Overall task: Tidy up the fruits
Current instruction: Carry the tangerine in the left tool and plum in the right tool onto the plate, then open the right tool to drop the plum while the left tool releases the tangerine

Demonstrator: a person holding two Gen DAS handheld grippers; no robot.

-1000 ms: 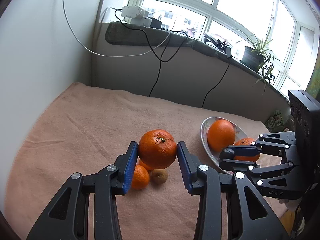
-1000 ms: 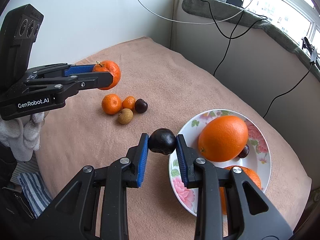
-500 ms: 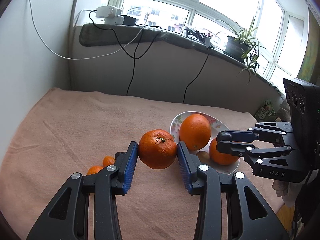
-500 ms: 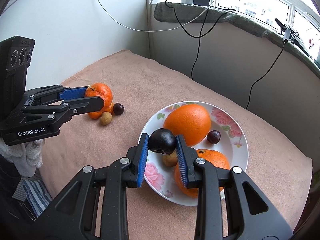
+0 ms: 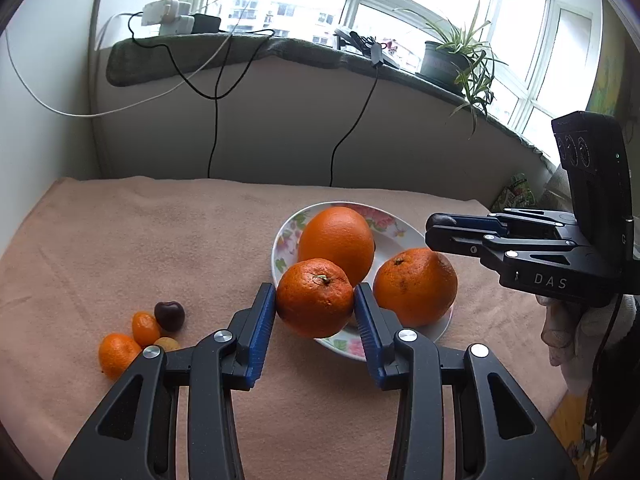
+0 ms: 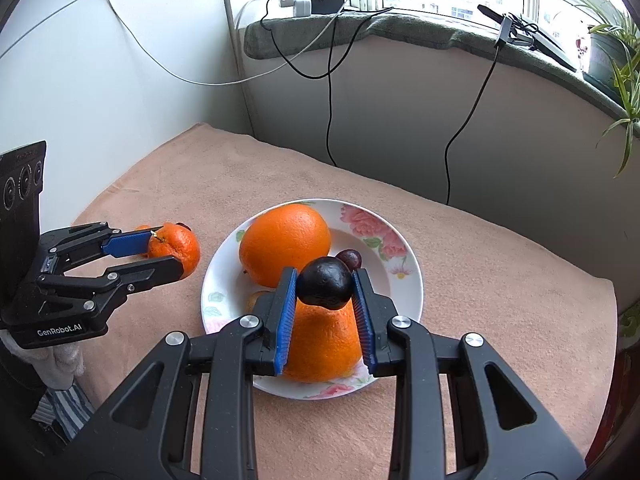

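The left gripper [image 5: 315, 307] is closed on a mandarin [image 5: 315, 298], blue pads [image 5: 262, 322] pressing its two flanks across the widest part, stem up; it hangs over the near-left rim of the floral plate [image 5: 280, 248]. The right gripper [image 6: 324, 286] is pinched nearly shut on a dark plum [image 6: 325, 282], held above the plate's middle, over a mandarin [image 6: 320, 344] lying there beside a large orange [image 6: 285, 246]. The mandarin looks light, with loose, dimpled, yielding skin, so a grip across the middle suits it; hard squeezing would likely bruise it. The plum looks smooth and probably slippery, small, easily dented. Both are round and will likely roll on the plate once let go.
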